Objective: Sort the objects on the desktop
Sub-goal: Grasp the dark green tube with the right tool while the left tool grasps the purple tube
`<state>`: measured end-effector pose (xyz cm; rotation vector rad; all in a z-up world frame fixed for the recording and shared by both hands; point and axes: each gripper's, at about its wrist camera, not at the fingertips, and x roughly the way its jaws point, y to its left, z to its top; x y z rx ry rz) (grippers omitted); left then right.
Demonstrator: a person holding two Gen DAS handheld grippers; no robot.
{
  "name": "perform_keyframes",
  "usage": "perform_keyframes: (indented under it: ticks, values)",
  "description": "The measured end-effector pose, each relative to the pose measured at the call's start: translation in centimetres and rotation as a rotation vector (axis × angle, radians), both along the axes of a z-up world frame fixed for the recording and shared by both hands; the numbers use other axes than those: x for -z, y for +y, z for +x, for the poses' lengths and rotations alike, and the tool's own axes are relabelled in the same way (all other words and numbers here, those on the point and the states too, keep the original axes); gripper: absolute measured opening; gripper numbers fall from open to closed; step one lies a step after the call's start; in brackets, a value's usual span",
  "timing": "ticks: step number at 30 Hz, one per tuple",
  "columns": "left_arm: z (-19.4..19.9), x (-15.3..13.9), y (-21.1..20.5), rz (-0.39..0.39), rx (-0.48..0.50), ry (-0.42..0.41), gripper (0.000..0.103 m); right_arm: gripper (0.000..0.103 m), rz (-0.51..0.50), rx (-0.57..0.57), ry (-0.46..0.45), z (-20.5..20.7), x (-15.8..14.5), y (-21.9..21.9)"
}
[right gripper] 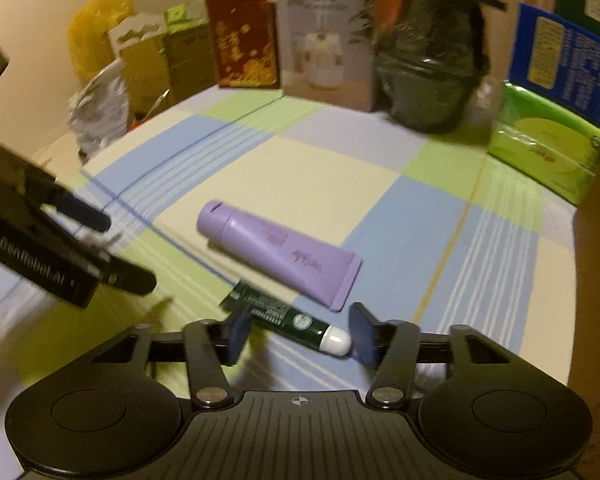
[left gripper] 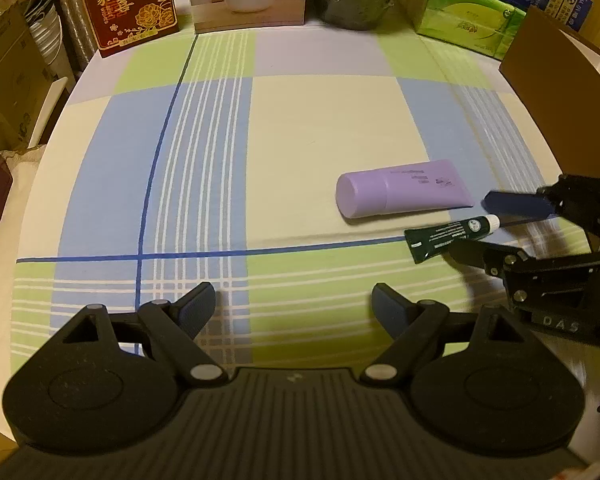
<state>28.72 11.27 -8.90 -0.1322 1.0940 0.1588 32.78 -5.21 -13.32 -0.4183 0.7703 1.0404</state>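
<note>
Right wrist view: right gripper [right gripper: 298,330] half-closed astride green tube [right gripper: 288,316], pads not visibly pressing, presumably for pickup; tube lying on checked cloth [right gripper: 320,176] beside purple tube [right gripper: 278,246]. Left gripper [left gripper: 292,308] wide, empty.

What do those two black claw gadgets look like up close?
Both are matte black. The left gripper has round discs either side of a ribbed centre plate, silver rivets on its linkage arms, and dark blue finger pads. The right gripper matches, with a small crosshair mark. White lettering runs along each one's side. No cables or sleeves show.
</note>
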Motion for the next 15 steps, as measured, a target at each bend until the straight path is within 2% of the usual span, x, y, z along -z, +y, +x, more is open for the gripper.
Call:
perform_keyframes:
  ticks: [3,12,13,15]
  values:
    - [-0.06,0.02,0.19,0.002,-0.002,0.001,0.082,0.032,-0.025,-0.026,0.028,-0.39,0.18,0.01]
    - [0.03,-0.15,0.50,0.009,0.006,-0.004,0.081,0.030,-0.034,-0.031,0.044,-0.90,0.28,0.61]
    - [0.02,-0.20,0.46,0.009,0.011,-0.006,0.081,0.022,-0.045,-0.029,0.038,-1.03,0.24,0.66]
    - [0.11,-0.28,0.39,0.008,0.021,-0.009,0.081,0.018,-0.062,-0.017,0.050,-1.12,0.00,0.52]
